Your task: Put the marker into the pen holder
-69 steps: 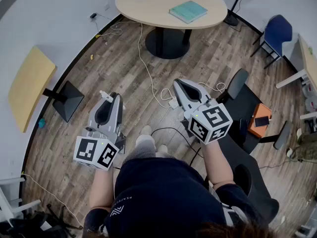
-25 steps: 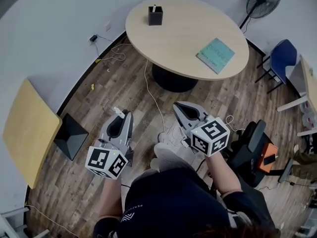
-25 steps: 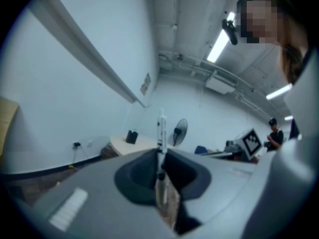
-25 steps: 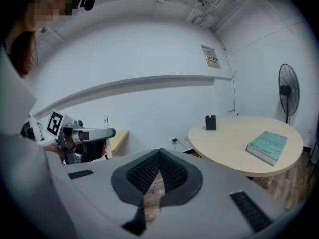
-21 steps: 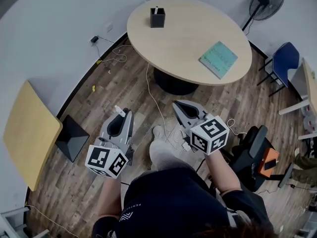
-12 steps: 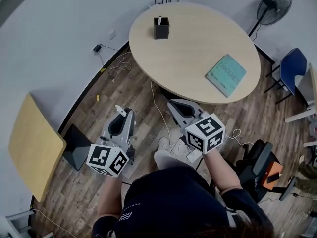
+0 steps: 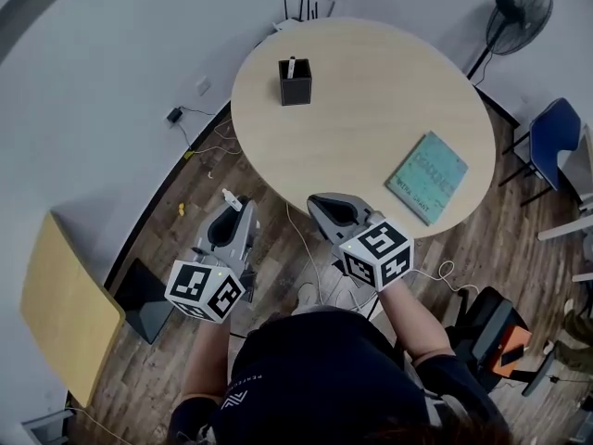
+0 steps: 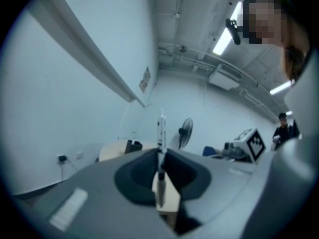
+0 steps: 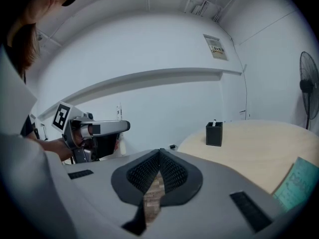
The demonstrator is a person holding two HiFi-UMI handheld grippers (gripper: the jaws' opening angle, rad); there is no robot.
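Note:
A black pen holder (image 7: 295,81) stands on the far left part of the round wooden table (image 7: 361,119), with a white pen sticking out of it; it also shows in the right gripper view (image 9: 214,133). My left gripper (image 7: 232,207) is shut on a white marker (image 8: 160,136) that stands upright between its jaws, tip poking out (image 7: 228,196). It hovers over the floor, left of the table's near edge. My right gripper (image 7: 320,204) is shut with nothing in it, at the table's near rim.
A teal book (image 7: 427,176) lies on the table's right side. A standing fan (image 7: 519,7) and a blue chair (image 7: 561,137) are at the right. Cables (image 7: 306,239) trail over the wooden floor. A yellow side table (image 7: 65,313) stands at the left.
The person has walked toward the round table, so both grippers are now at its near edge. The left gripper still holds the marker; the right stays shut.

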